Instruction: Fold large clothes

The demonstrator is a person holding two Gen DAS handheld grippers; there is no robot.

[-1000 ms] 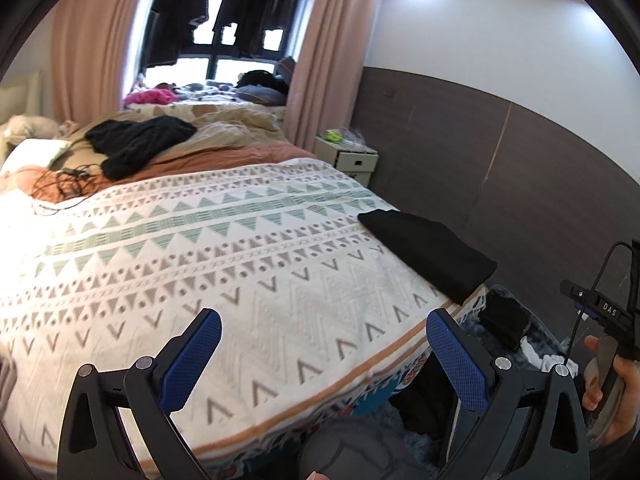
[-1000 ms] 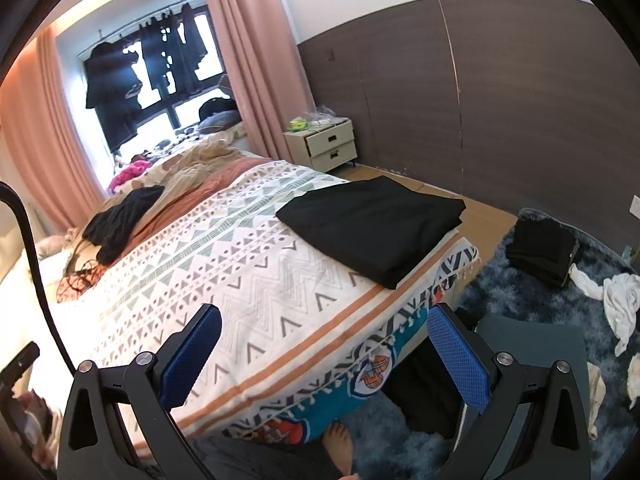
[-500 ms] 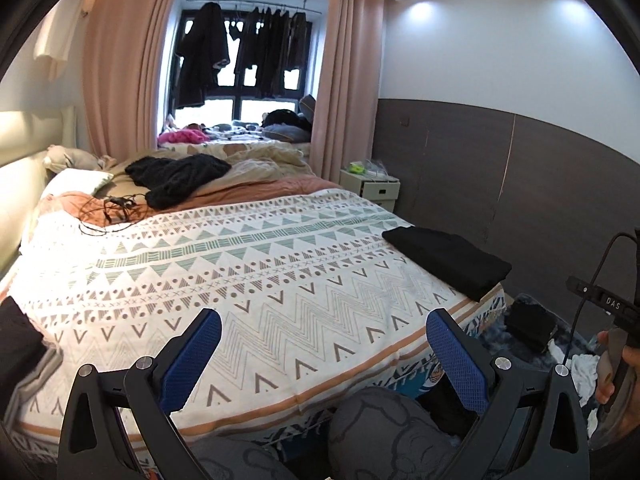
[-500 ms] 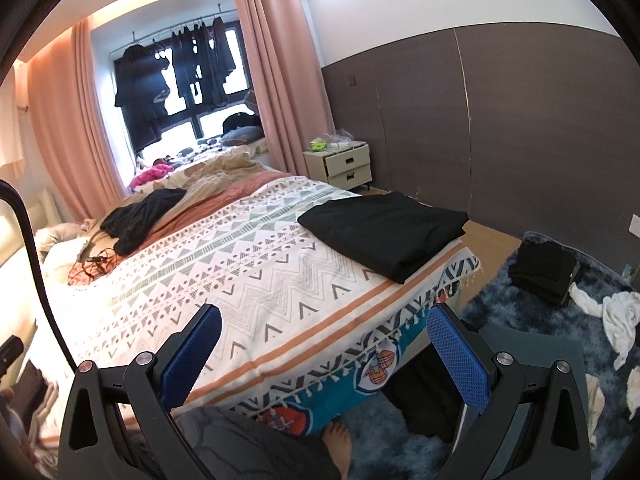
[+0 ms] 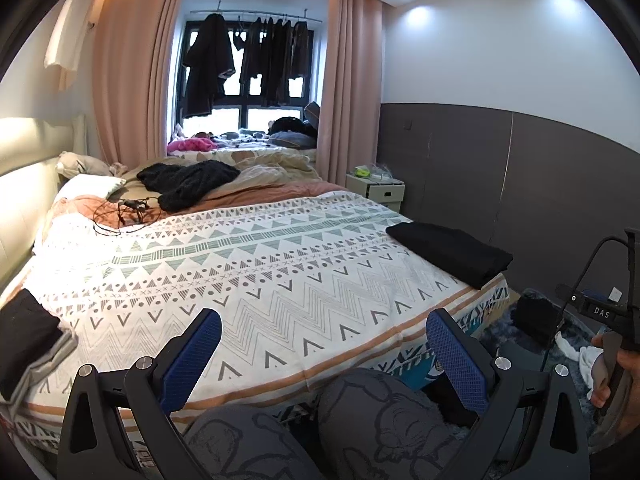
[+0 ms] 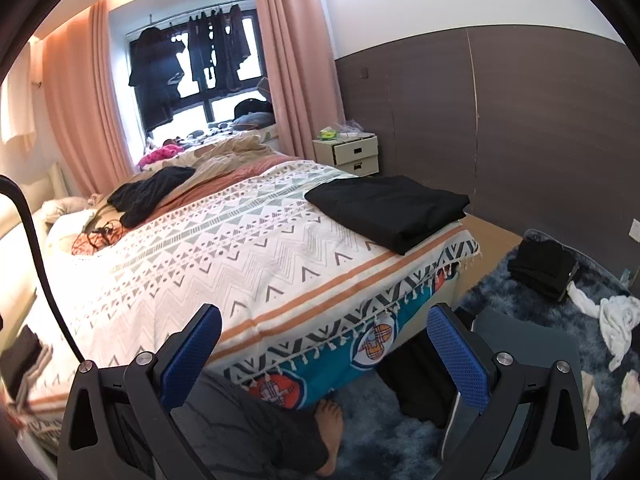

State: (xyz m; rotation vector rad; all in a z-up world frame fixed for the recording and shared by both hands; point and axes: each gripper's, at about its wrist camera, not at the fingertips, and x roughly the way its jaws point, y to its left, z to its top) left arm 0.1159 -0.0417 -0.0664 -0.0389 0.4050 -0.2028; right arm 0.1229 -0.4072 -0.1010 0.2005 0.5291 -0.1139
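Note:
A folded black garment (image 5: 450,252) (image 6: 390,208) lies on the right corner of the patterned bed cover (image 5: 248,276) (image 6: 224,248). An unfolded black knit garment (image 5: 186,182) (image 6: 150,194) is heaped near the pillows at the far side. Another folded dark piece (image 5: 24,340) (image 6: 22,356) rests on the bed's left edge. My left gripper (image 5: 324,354) hangs open and empty above a person's knees, short of the bed's near edge. My right gripper (image 6: 324,354) is open too, holding nothing, above the floor at the bed's corner.
The person's grey-trousered knees (image 5: 384,412) and bare foot (image 6: 330,428) are below the grippers. On the blue rug (image 6: 532,280) lie a dark clothes pile (image 6: 544,266) and white cloths (image 6: 616,320). A bedside drawer unit (image 6: 354,154) stands by the wall. Cables (image 5: 128,208) lie near the pillows.
Both grippers have pulled back and tilted up from the bed, so more of the room, window and the person's knees now show. Both stay open and empty.

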